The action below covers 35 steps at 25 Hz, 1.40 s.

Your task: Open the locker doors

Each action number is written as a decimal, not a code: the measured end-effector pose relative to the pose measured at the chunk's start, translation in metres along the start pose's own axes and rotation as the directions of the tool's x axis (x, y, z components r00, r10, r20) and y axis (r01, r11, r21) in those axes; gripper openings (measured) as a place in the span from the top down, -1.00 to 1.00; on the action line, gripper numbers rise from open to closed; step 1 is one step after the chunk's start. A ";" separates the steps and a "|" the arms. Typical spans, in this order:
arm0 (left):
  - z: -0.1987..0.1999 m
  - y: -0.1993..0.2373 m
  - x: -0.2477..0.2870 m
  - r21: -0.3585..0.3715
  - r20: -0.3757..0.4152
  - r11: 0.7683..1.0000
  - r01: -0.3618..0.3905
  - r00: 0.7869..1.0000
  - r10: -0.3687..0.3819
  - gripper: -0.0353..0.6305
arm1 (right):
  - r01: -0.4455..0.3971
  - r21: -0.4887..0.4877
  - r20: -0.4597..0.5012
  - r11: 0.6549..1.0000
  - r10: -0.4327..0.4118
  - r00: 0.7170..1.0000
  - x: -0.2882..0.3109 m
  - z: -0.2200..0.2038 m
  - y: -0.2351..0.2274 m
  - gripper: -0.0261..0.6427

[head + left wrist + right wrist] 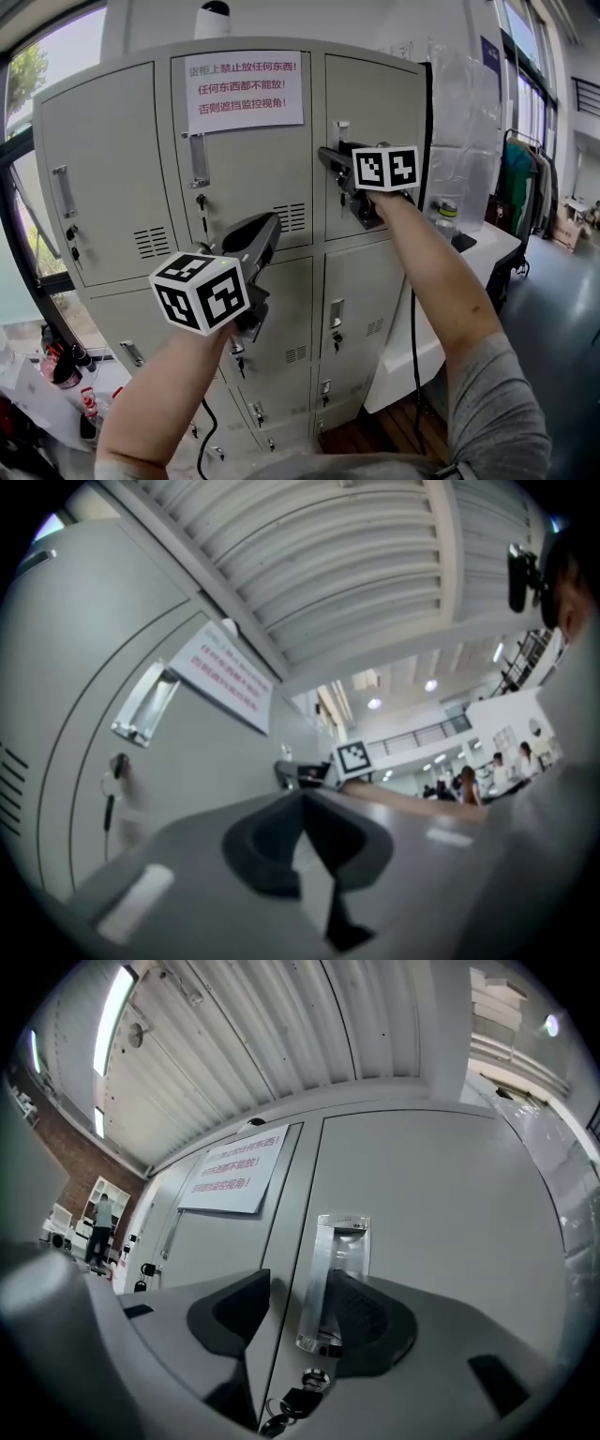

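Currently every locker door (112, 178) in view is shut, nothing opened yet: your right gripper (300, 1321), released, straddles the handle (333, 1274) of the door (375, 103) right of the notice (246, 91), while your left gripper (302, 803), clenched empty, hovers below the notice.

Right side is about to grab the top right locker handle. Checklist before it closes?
1. Jaws of the right gripper apart: ok.
2. The handle of the top right locker door stands between the jaws: ok.
3. Pads touching the handle: cannot tell.
4. That door shut and flush: ok.
5. Door unlocked: cannot tell; keys hang in the lock below the handle.
6. The left gripper shut, empty, away from that door: ok.
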<state>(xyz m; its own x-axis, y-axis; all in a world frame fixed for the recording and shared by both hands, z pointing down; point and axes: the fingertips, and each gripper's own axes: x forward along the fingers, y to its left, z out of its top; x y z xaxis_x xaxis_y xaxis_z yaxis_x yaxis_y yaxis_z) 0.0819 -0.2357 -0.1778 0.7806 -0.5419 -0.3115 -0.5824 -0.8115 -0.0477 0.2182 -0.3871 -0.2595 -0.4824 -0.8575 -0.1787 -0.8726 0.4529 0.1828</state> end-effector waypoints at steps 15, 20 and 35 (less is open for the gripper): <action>-0.019 -0.034 0.021 -0.020 -0.002 0.996 0.085 0.996 -0.085 0.88 | -0.227 0.034 0.124 0.973 0.221 0.967 -0.135 0.022 0.010 0.36; -0.034 -0.061 0.046 -0.031 -0.008 0.988 0.150 0.989 -0.150 0.88 | -0.055 -0.110 0.109 0.992 0.067 0.992 -0.228 0.020 -0.049 0.33; -0.064 -0.104 0.089 -0.072 -0.035 0.975 0.212 0.976 -0.215 0.88 | 0.458 -0.156 0.049 0.875 -0.456 0.888 -0.328 -0.002 -0.230 0.58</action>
<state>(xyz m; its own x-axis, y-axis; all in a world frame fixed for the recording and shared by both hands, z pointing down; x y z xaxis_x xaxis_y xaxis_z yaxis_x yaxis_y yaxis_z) 0.2266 -0.2138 -0.1394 0.8948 -0.3623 -0.2607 -0.3859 -0.9215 -0.0438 0.5778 -0.2103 -0.2409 -0.0340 -0.9566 -0.2895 -0.9728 -0.0347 0.2288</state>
